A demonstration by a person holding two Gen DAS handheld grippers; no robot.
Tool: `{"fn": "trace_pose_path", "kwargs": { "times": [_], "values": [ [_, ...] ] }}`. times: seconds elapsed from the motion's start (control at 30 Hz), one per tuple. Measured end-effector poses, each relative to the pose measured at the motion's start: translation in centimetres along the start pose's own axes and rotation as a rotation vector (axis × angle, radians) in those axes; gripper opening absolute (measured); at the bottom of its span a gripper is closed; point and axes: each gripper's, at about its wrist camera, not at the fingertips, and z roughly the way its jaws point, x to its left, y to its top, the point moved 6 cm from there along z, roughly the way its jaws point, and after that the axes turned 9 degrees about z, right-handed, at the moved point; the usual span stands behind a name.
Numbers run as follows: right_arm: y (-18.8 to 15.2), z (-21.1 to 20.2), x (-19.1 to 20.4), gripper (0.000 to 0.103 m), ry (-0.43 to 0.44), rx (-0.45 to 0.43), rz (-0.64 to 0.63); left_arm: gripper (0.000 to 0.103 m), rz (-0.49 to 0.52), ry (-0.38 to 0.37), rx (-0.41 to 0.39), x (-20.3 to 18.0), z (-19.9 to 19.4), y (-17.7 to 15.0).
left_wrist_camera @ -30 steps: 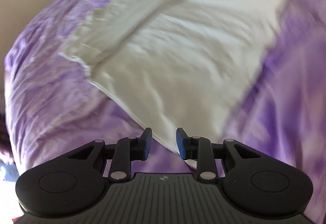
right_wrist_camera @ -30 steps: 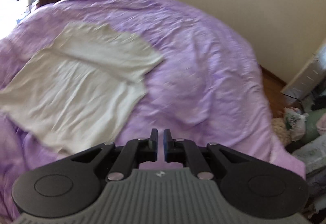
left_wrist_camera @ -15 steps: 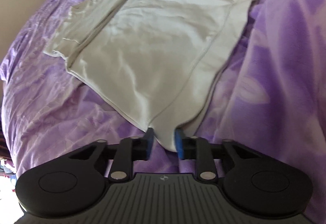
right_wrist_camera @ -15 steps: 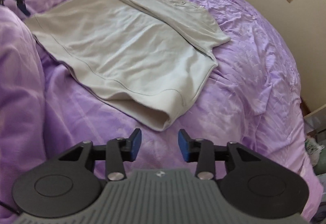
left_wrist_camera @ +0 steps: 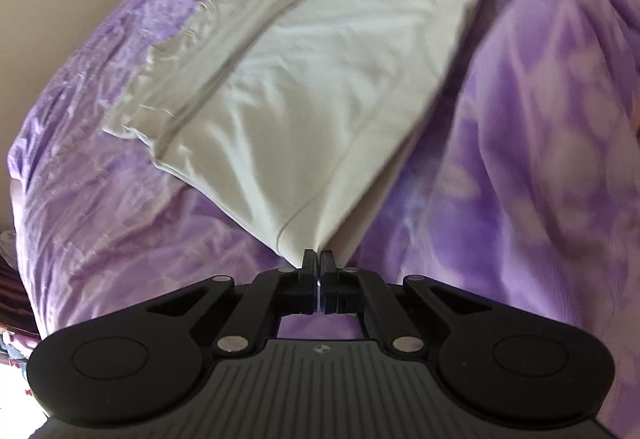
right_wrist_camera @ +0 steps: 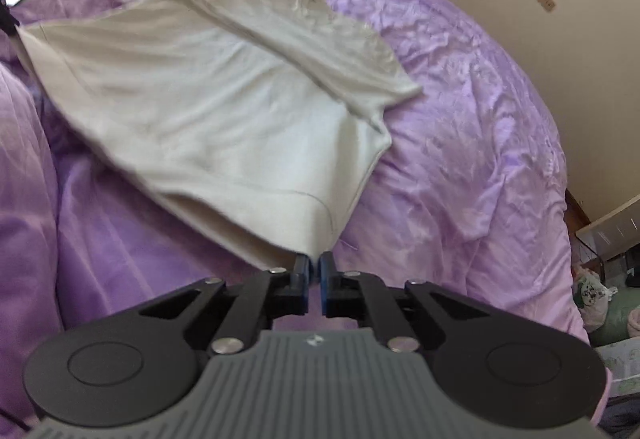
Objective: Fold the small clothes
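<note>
A pale cream short-sleeved cotton T-shirt (left_wrist_camera: 320, 87) lies spread on a crumpled purple bedspread (left_wrist_camera: 100, 199), its sleeves already folded in over the body so that a long flap runs along the far side. The left gripper (left_wrist_camera: 319, 259), black with blue-lined pads, has just been closing and now pinches one bottom corner of the shirt's hem between its fingers; the cloth rises from the bed in a taut ridge toward the pinch. The right gripper (right_wrist_camera: 314, 263) has likewise just been closing and clamps the other bottom corner of the same hem (the fabric bunches right at its fingertips). In the right wrist view the shirt (right_wrist_camera: 208, 107) stretches away toward the upper left, where a small dark shape at the picture's edge meets the opposite corner. A beige wall (right_wrist_camera: 540, 51) stands behind the bed, and bags and clutter (right_wrist_camera: 600, 303) sit on the floor to the right.
</note>
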Motion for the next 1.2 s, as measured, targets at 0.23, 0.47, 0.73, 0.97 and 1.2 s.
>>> {"fn": "trace_pose_path", "kwargs": {
  "times": [0.23, 0.47, 0.73, 0.97, 1.2],
  "values": [
    [-2.4, 2.9, 1.1, 0.000, 0.038, 0.086, -0.025, 0.000, -0.030, -0.107, 0.069, -1.4, 3.8, -1.2],
    [-1.5, 0.8, 2.3, 0.001, 0.025, 0.078, -0.158, 0.037, 0.085, -0.078, 0.068, -1.0, 1.6, -0.8],
    [-0.7, -0.3, 5.7, 0.042, 0.041, 0.028, -0.423, 0.052, 0.369, -0.012, 0.093, -3.4, 3.5, 0.9],
    [-1.6, 2.3, 7.4, 0.054, 0.074, 0.052, -0.568, 0.053, 0.427, 0.026, 0.093, -3.7, 6.2, 1.3],
    [-2.9, 3.6, 8.1, 0.054, 0.035, 0.022, -0.726, 0.025, 0.346, 0.068, 0.084, -3.9, 7.1, 1.3]
  ]
}}
